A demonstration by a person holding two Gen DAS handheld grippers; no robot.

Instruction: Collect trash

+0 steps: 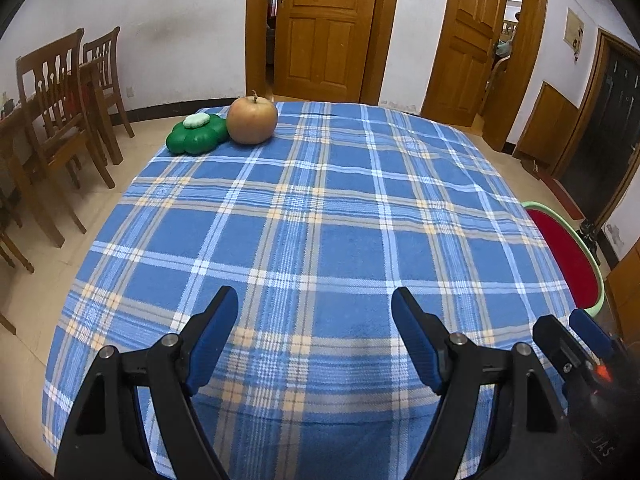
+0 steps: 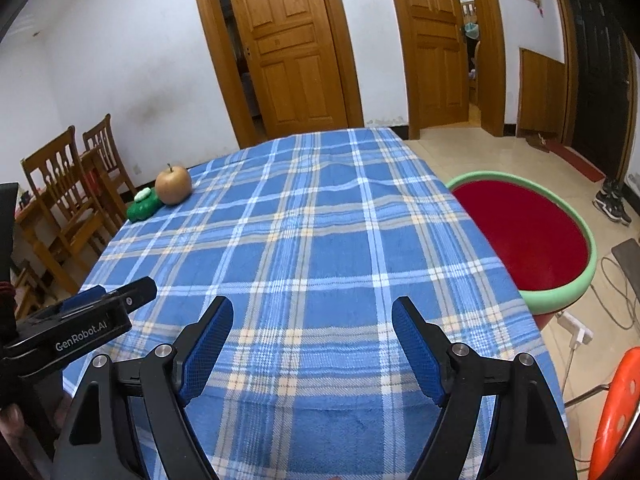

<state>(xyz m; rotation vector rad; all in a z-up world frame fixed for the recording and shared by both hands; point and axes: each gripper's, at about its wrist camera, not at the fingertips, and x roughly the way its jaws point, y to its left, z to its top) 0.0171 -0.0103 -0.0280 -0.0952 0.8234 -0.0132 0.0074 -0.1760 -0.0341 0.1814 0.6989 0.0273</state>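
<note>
both tongs, left tongs and right tongs, angled down over tablecloth, wide, empty.

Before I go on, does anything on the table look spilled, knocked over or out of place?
Nothing stands out. The apple stands upright beside the green flower-shaped object at the far left corner of the plaid tablecloth. No spill shows. The red bin sits off the table's right side.

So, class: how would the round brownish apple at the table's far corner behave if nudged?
The round brownish apple looks rigid and smooth, so probably slippery. Being round, it would likely roll. It sits near the blue plaid tablecloth edge, so it might fall.
</note>
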